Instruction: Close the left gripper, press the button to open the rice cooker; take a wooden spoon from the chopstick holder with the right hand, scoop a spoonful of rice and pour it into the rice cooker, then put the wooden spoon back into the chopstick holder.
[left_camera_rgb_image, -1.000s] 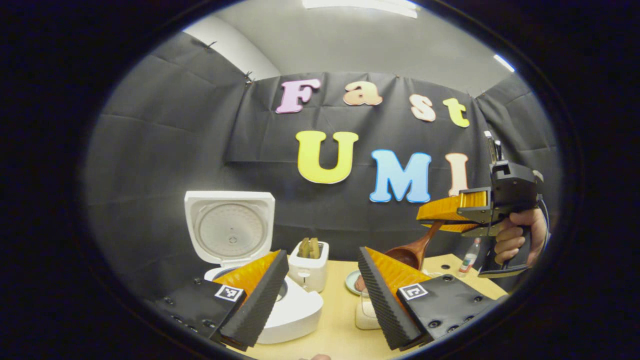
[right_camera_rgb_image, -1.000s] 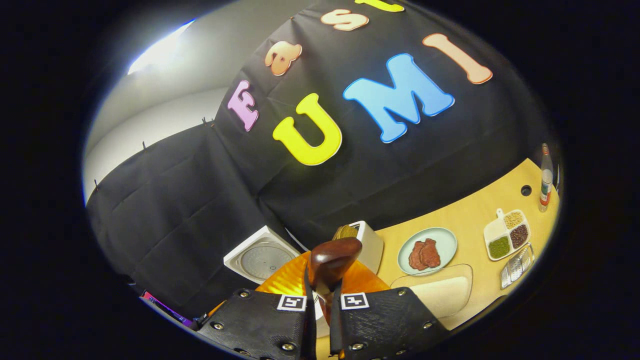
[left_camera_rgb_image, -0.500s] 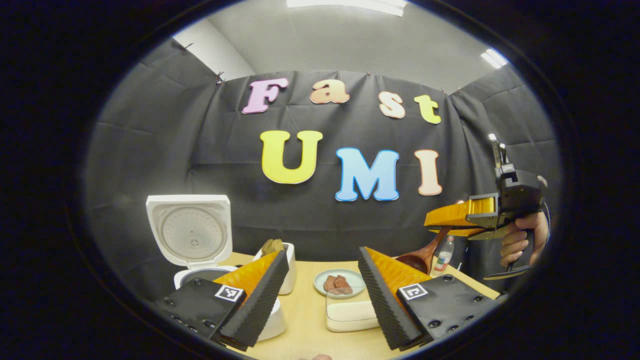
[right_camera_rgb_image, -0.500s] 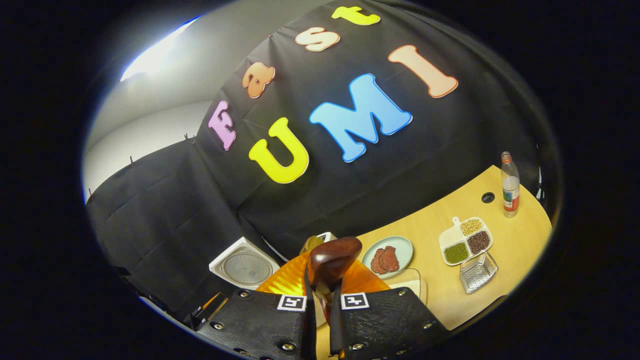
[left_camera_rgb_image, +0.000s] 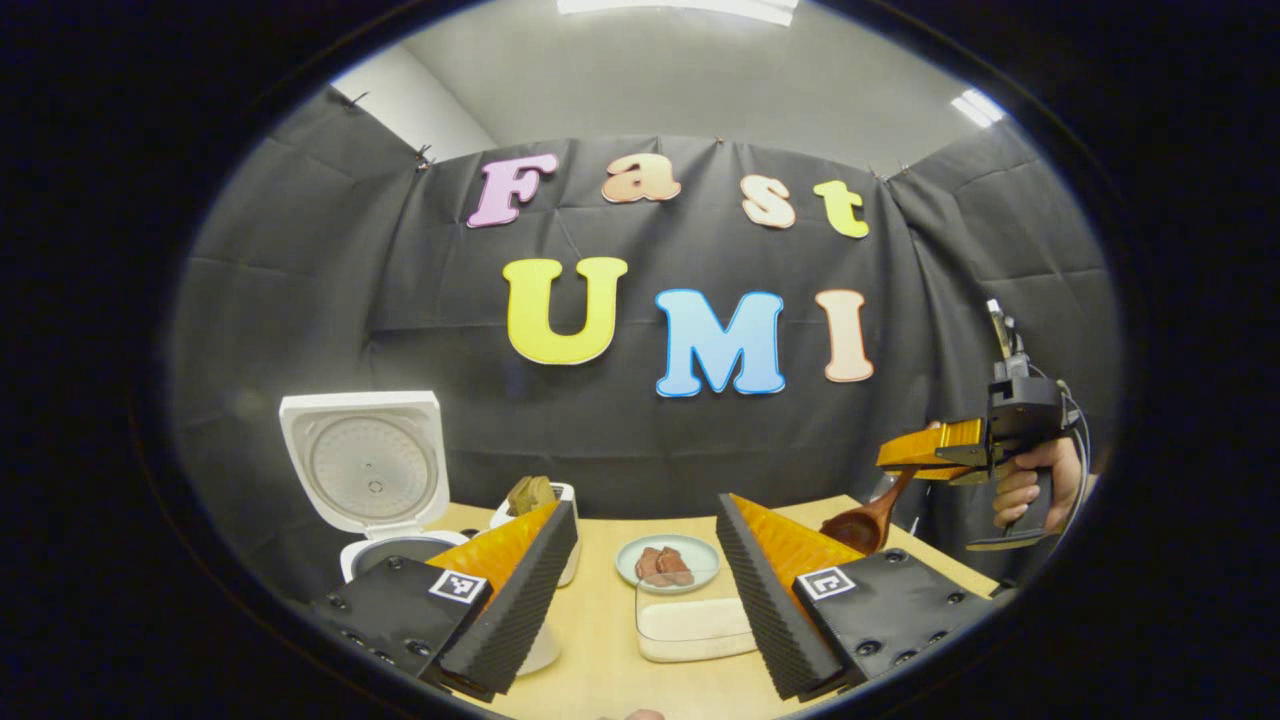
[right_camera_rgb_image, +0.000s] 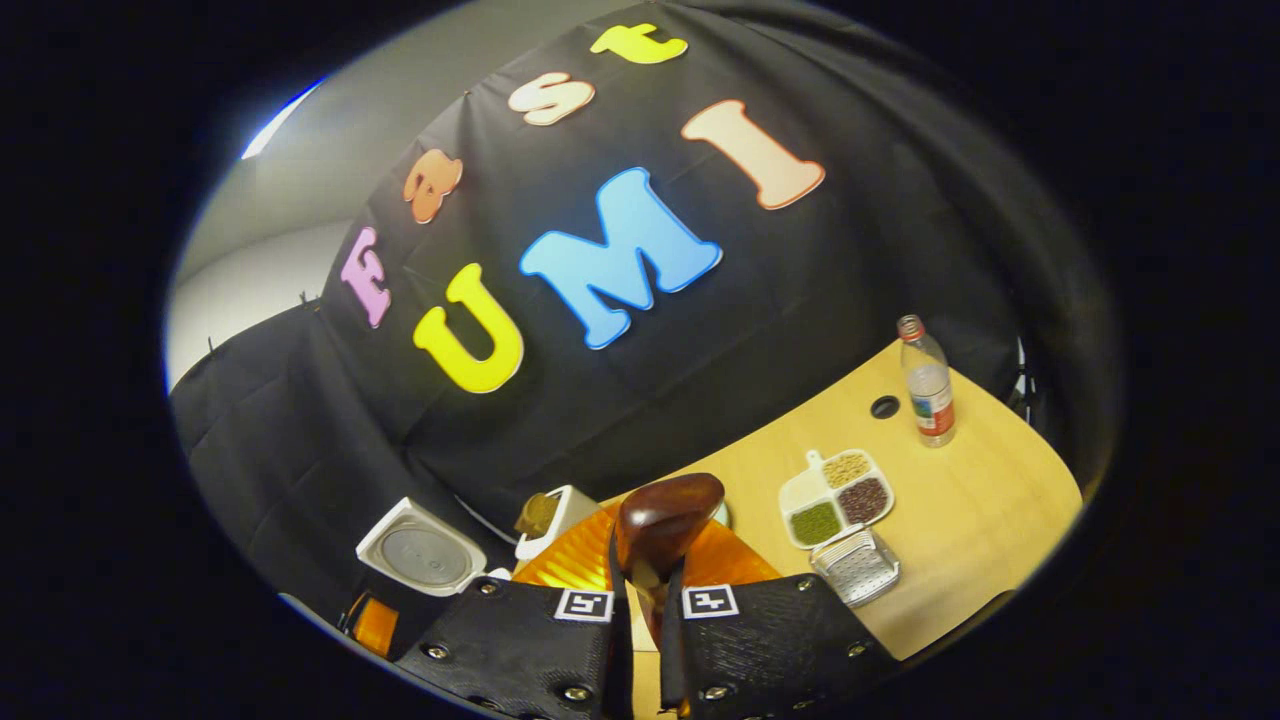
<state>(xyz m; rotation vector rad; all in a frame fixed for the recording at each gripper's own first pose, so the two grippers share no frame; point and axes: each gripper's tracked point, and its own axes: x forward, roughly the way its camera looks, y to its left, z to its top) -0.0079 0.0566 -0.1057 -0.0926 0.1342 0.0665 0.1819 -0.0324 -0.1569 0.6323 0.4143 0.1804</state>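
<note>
The white rice cooker (left_camera_rgb_image: 385, 550) stands at the left with its lid (left_camera_rgb_image: 365, 468) raised upright. My left gripper (left_camera_rgb_image: 643, 517) is open and empty, low over the table, and between its fingers lies a clear box of white rice (left_camera_rgb_image: 695, 620). At the right a hand (left_camera_rgb_image: 1020, 492) holds my right gripper (left_camera_rgb_image: 925, 455), which is shut on the handle of the wooden spoon (left_camera_rgb_image: 862, 522); the bowl hangs down. In the right gripper view the spoon's dark bowl (right_camera_rgb_image: 665, 508) sticks out past my right gripper (right_camera_rgb_image: 645, 590). Far below left sits the cooker lid (right_camera_rgb_image: 420, 555).
A white toaster (left_camera_rgb_image: 535, 500) with brown slices stands beside the cooker, with a plate of meat (left_camera_rgb_image: 665, 563) behind the rice box. On the wooden table (right_camera_rgb_image: 990, 500) are a divided tray of beans (right_camera_rgb_image: 835, 495), a small metal basket (right_camera_rgb_image: 855, 565) and a bottle (right_camera_rgb_image: 928, 385).
The right gripper has carried the spoon to the right, away from the cooker, and a little lower. The left gripper has drawn back, so the cooker looks smaller and farther left.
</note>
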